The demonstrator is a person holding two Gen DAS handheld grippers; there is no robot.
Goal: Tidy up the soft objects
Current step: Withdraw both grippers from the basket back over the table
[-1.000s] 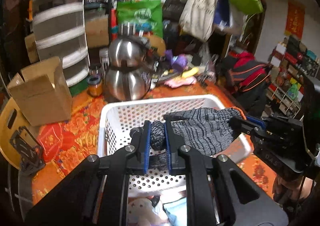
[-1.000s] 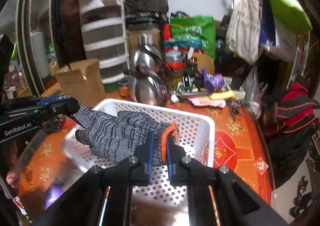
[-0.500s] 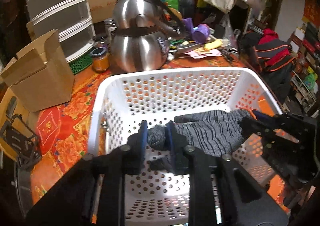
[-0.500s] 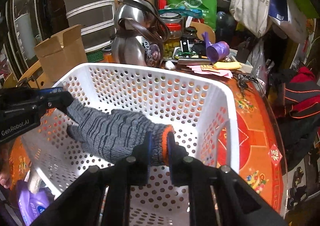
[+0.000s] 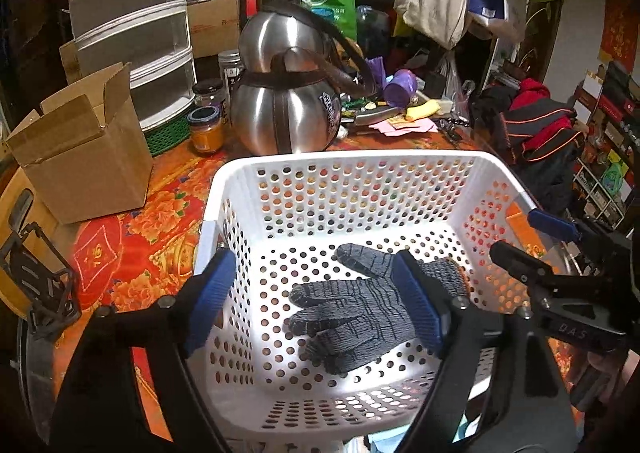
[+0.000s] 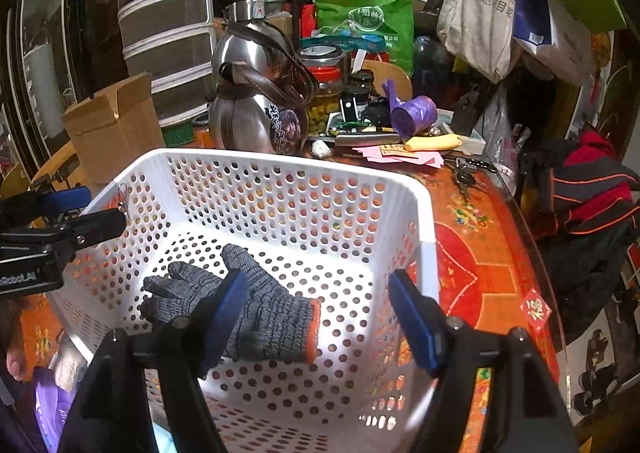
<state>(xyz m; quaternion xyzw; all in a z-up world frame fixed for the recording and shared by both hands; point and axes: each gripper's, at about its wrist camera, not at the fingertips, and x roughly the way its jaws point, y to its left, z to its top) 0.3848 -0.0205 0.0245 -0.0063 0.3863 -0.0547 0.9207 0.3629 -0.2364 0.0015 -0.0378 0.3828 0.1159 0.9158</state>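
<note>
A grey knitted glove [image 5: 356, 317] with an orange cuff [image 6: 314, 333] lies loose on the floor of the white perforated basket [image 5: 352, 163]. My left gripper [image 5: 316, 301] hangs over the basket, its jaws opening wide, the glove's fingers lying free below and between the blue pads. My right gripper [image 6: 320, 313] is also opening above the basket [image 6: 288, 167]; the cuff end rests under the gap, touched by neither pad. Each gripper shows at the side of the other's view: the right gripper [image 5: 528, 241] and the left gripper [image 6: 80, 209].
A steel gourd-shaped flask [image 5: 288, 109] stands just behind the basket. An open cardboard box [image 5: 84, 145] sits at the left on the red flowered tablecloth [image 5: 132, 237]. Jars, a purple roll [image 6: 414, 115] and papers crowd the back. A red and black garment [image 6: 592, 189] lies at the right.
Both grippers sank into the basket with the glove stretched between them, then spread their jaws. The glove dropped free and now lies on the basket floor.
</note>
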